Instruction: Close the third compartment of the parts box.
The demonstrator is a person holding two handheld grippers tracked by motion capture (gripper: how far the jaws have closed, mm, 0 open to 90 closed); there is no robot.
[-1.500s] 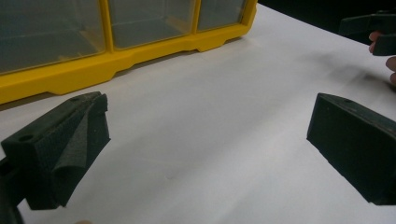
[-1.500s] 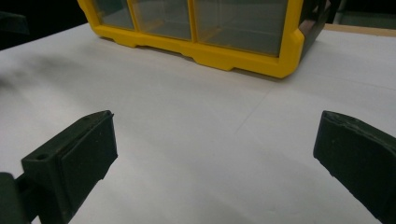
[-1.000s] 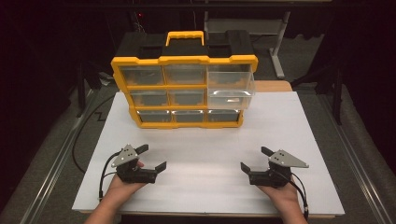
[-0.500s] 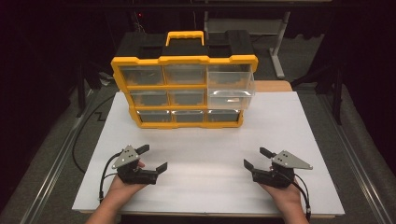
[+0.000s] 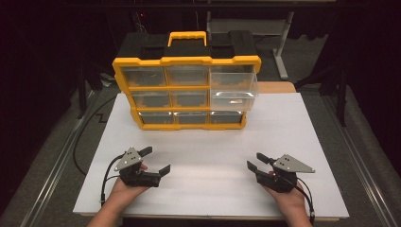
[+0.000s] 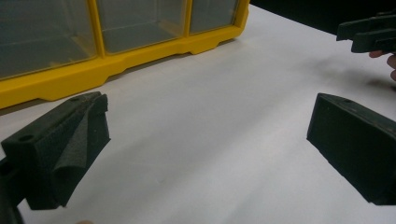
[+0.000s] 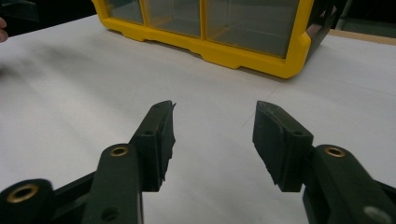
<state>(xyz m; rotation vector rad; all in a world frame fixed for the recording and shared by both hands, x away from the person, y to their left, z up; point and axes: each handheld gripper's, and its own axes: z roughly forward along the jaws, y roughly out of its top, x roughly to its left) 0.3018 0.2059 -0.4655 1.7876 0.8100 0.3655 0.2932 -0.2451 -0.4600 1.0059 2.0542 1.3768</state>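
A yellow and black organizer case (image 5: pixel 187 87) with clear drawers stands upright at the back of the white board (image 5: pixel 293 127). Its large right-hand drawer (image 5: pixel 234 92) is pulled out toward me. My left gripper (image 5: pixel 154 161) rests near the front left of the board, jaws wide open and empty; in the left gripper view (image 6: pixel 210 107) bare board lies between them. My right gripper (image 5: pixel 256 161) rests at the front right. Its jaws have just been closing and stand about half apart with nothing between them (image 7: pixel 215 112). The case's lower edge (image 7: pixel 243 51) lies ahead of it.
A wooden tabletop edge (image 5: pixel 276 87) shows behind the case at the right. Metal rails (image 5: pixel 61 156) run along both sides of the board, and a black cable (image 5: pixel 82 142) trails off the left. The surroundings are dark.
The right gripper's jaws have narrowed from wide open to about half open. Both hands stay where they were, and the case has not moved.
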